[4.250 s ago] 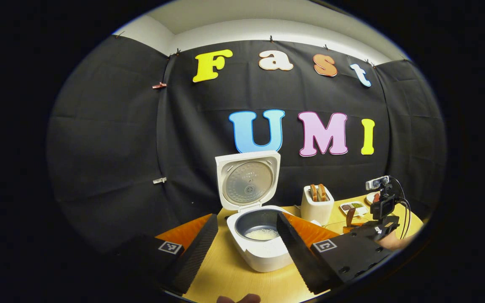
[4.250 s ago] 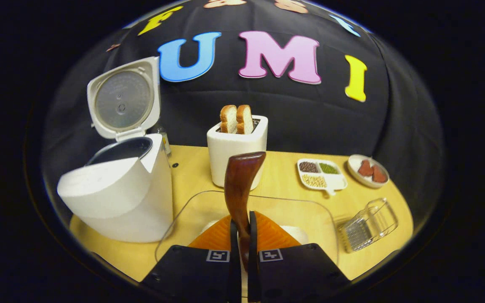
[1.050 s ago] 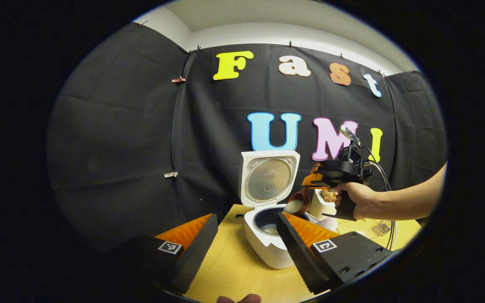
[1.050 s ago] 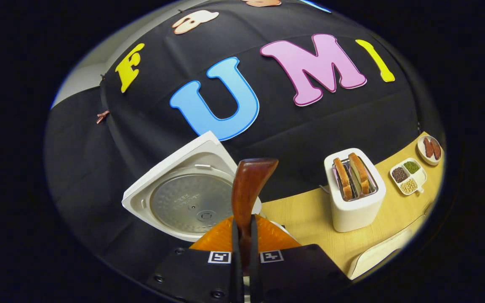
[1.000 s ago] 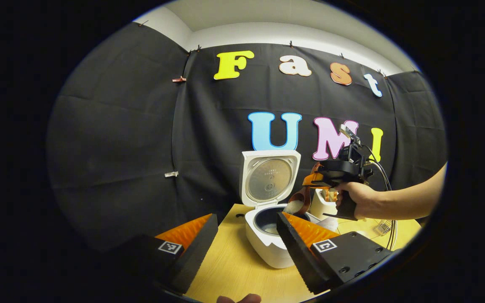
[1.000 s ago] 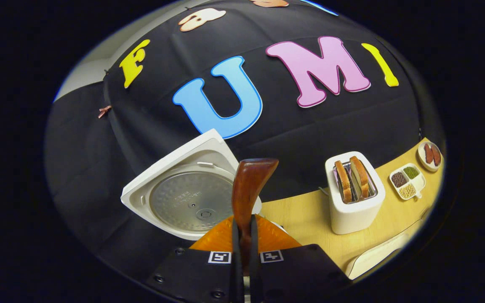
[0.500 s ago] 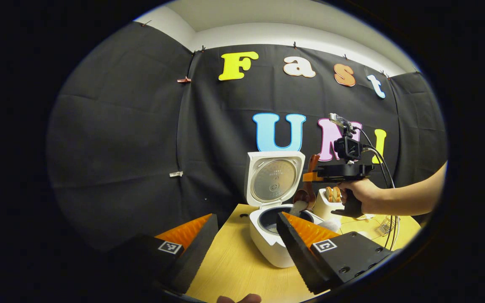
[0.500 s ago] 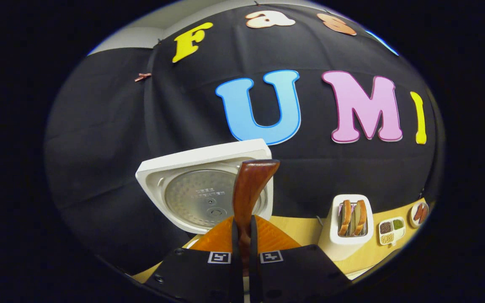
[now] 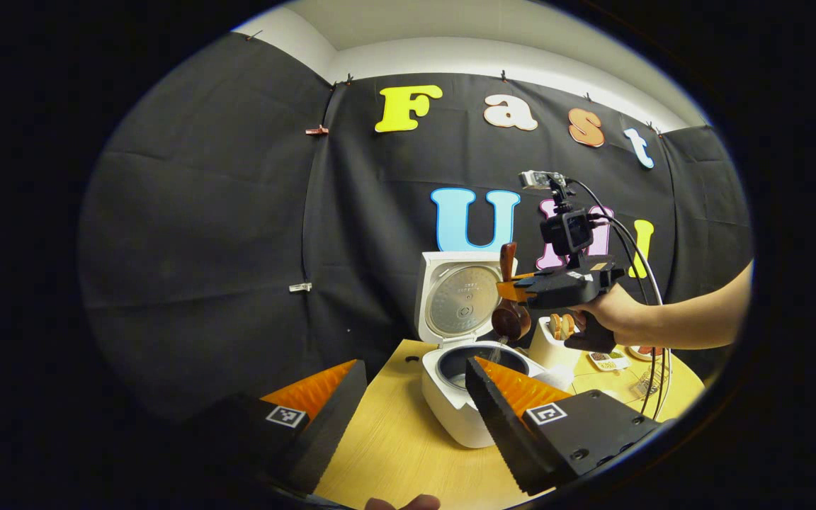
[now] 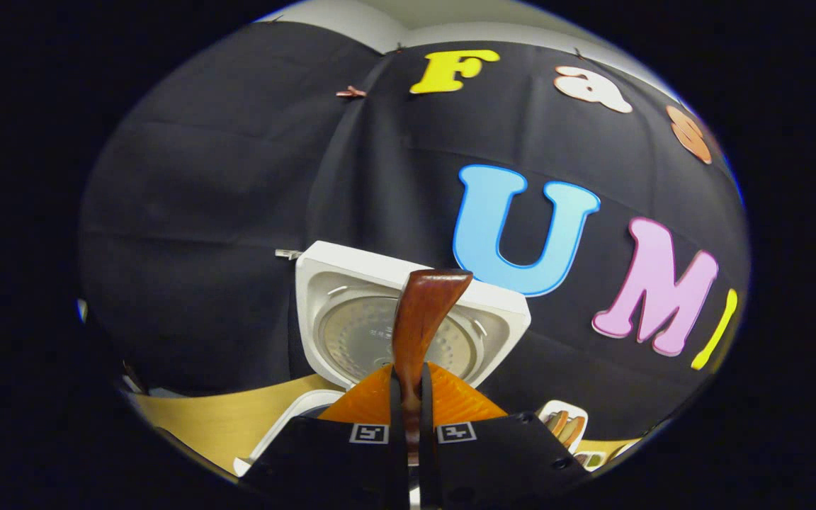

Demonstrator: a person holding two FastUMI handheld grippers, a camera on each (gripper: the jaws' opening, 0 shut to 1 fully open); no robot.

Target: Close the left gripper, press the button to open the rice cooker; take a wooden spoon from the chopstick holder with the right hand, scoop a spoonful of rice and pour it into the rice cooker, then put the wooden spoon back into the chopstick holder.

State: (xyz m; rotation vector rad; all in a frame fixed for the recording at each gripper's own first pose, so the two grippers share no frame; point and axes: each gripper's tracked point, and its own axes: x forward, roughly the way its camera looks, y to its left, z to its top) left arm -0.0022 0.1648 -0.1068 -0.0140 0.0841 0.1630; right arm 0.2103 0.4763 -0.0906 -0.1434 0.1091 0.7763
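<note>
The white rice cooker [image 9: 454, 407] stands on the wooden table with its lid [image 9: 457, 297] up. In the left gripper view a hand holds my right gripper [image 9: 514, 289] above the pot. It is shut on the wooden spoon [image 9: 508, 315], whose bowl is tipped down while rice [image 9: 495, 348] falls into the pot. In the right gripper view the spoon's handle [image 10: 422, 312] rises from between the closed fingers of my right gripper [image 10: 411, 418], in front of the lid [image 10: 351, 333]. My left gripper [image 9: 415, 368] hangs open near the table's front, short of the cooker, holding nothing.
A white toaster [image 9: 546, 343] with bread stands just right of the cooker. A divided dish [image 9: 603, 360] and a wire holder [image 9: 645, 382] lie farther right. Cables hang from the right gripper. Bare table [image 9: 394, 453] lies between my left fingers.
The right gripper has risen and rolled over, swinging the spoon's bowl downward over the pot; the rice that sat in the bowl now pours out. The left gripper stays open.
</note>
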